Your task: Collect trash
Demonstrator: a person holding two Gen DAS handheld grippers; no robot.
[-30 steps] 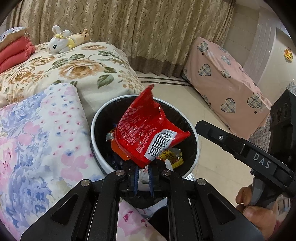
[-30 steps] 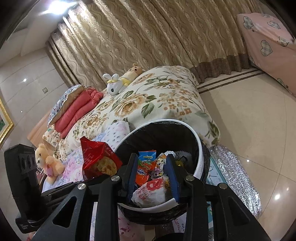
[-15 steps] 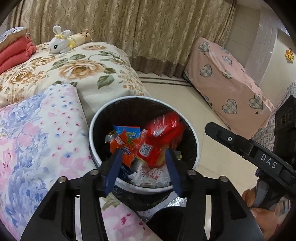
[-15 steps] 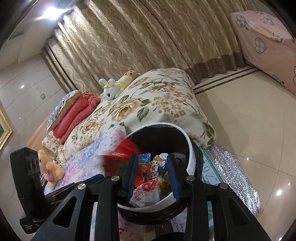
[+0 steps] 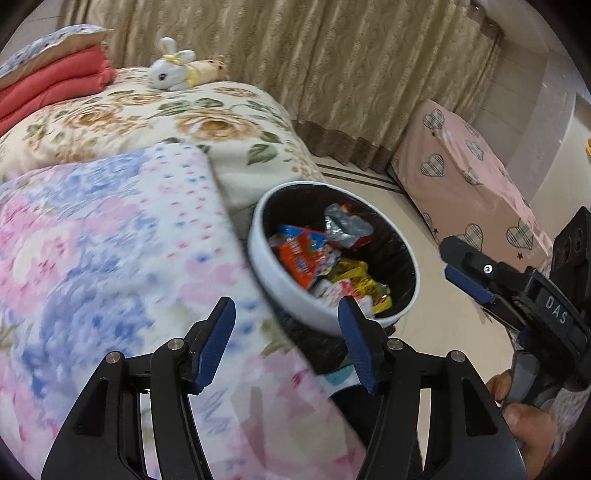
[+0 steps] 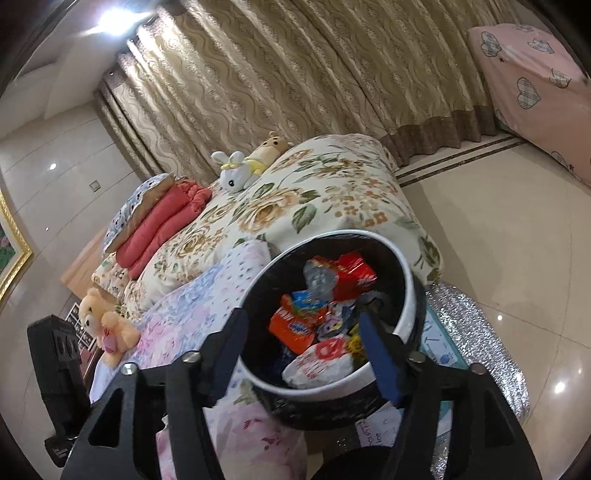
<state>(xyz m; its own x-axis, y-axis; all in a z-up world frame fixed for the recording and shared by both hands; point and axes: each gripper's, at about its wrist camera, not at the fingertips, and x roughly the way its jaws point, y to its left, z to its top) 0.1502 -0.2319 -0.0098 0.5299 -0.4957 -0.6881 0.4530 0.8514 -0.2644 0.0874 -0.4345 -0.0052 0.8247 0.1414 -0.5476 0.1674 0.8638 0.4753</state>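
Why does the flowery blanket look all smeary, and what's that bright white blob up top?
Left wrist view: the pastel blanket is smeared by motion blur, while the trash bin stays fairly sharp. Right wrist view: the blob is a ceiling light blown out to white glare; the curtains bend from fisheye distortion.

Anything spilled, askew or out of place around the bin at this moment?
Nothing stands out. The wrappers all lie inside the bin, none on the floor or the blanket beside it. The bin stands upright by the bed. Both hand-held grippers, left and right, are opening with nothing between their fingers.
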